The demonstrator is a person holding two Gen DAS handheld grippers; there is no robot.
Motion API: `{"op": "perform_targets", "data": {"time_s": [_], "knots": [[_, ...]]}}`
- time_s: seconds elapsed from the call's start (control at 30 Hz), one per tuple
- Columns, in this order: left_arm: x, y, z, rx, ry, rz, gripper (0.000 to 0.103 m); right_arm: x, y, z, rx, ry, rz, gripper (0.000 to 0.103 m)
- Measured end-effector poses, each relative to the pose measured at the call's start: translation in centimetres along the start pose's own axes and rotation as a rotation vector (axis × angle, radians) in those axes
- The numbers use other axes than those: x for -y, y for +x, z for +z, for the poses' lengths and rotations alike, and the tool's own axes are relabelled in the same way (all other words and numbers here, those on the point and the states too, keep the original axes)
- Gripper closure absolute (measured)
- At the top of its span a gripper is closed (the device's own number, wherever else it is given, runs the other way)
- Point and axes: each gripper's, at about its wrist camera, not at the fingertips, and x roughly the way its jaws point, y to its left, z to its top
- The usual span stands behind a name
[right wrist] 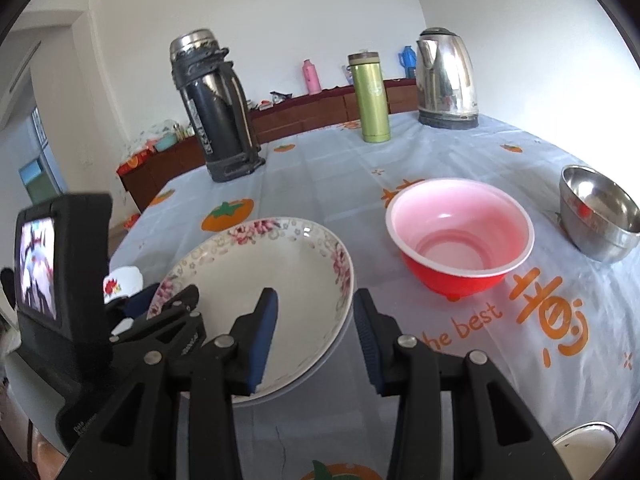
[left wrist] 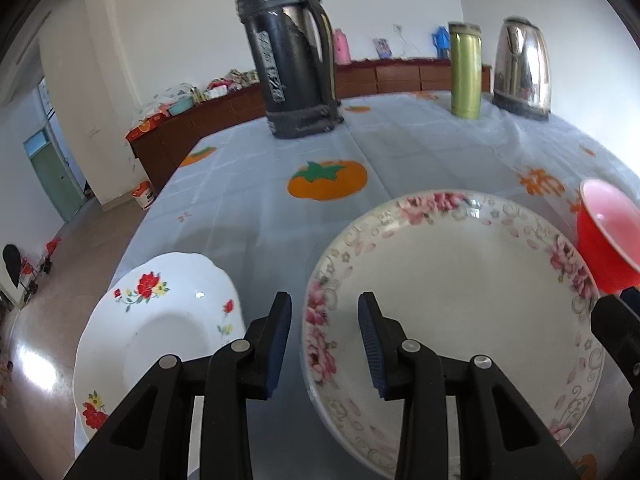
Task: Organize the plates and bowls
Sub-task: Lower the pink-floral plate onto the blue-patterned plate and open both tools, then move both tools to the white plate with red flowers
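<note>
Right wrist | red bowl [right wrist: 460,240] beside pink-rimmed plate [right wrist: 280,264] | flask [right wrist: 216,112] behind

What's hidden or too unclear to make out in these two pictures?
- Red-flowered plate: in the left wrist view its near edge is behind the left gripper; in the right wrist view the other handset covers most of it.
- White dish: cut off by the right wrist picture's lower edge.
- Steel bowl: its contents are only blurred reflections.
- Sideboard clutter: too small and blurred.
</note>
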Motion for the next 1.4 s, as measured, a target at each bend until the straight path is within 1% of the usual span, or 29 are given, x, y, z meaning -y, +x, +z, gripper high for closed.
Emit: {"op": "perform_targets", "data": {"time_s": [0.03, 0.13, 0.27, 0.3, 0.33, 0.4, 0.47, 0.53, 0.67, 0.8, 0.97, 1.07, 1.13, 1.23, 1.3, 1.4], "knots": [[-0.2, -0.4, -0.1, 0.020, -0.010, 0.005, 0.065, 0.0, -0.2, 0.0, 0.005, 0.004, 0.004, 0.060], [-0.3, -1.7, -0.2, 0.090, 0.001, 0.063, 0.065, -0.2, -0.7, 0.1, 0.032, 0.004, 0.026, 0.054], [-0.8, -3.3, -0.3, 0.150, -0.014, 0.089, 0.062, -0.9, -1.7, 0.0, 0.080, -0.021, 0.048, 0.041], [-1.0, -3.7, -0.3, 0.159, -0.024, 0.093, 0.059, -1.1, -1.9, 0.0, 0.089, -0.029, 0.053, 0.037], [-1.3, -3.9, -0.4, 0.164, -0.031, 0.095, 0.057, -1.2, -2.1, -0.1, 0.097, -0.036, 0.058, 0.036], [-1.7, -4.6, -0.9, 0.182, -0.038, 0.122, 0.045, -1.5, -2.4, -0.2, 0.109, -0.047, 0.071, 0.034], [-1.9, -5.3, -1.4, 0.199, -0.027, 0.157, 0.044, -1.5, -2.4, -0.2, 0.113, -0.047, 0.092, 0.029], [-2.4, -6.1, -2.1, 0.211, -0.020, 0.175, 0.043, -1.6, -2.8, -0.4, 0.121, -0.048, 0.111, 0.028], [-3.9, -7.3, -3.2, 0.211, -0.058, 0.166, 0.037, -2.0, -3.1, -0.7, 0.135, -0.067, 0.119, 0.027], [-5.3, -8.3, -4.2, 0.230, -0.067, 0.193, 0.037, -2.1, -3.4, -1.0, 0.135, -0.080, 0.145, 0.027], [-7.3, -8.7, -4.6, 0.222, -0.124, 0.178, 0.037, -3.0, -3.8, -1.6, 0.146, -0.122, 0.169, 0.027], [-7.9, -8.6, -4.7, 0.211, -0.131, 0.187, 0.037, -3.4, -3.9, -1.9, 0.146, -0.134, 0.178, 0.027], [-8.5, -8.7, -4.8, 0.209, -0.135, 0.190, 0.037, -3.5, -4.2, -2.1, 0.158, -0.132, 0.181, 0.025], [-10.0, -9.1, -4.7, 0.202, -0.162, 0.185, 0.037, -3.5, -4.8, -2.4, 0.188, -0.118, 0.187, 0.018], [-11.6, -9.0, -4.6, 0.186, -0.201, 0.192, 0.037, -3.6, -5.3, -2.5, 0.208, -0.109, 0.194, 0.014], [-14.1, -8.6, -4.7, 0.155, -0.256, 0.218, 0.037, -4.0, -5.5, -2.6, 0.211, -0.117, 0.208, 0.013]]}}
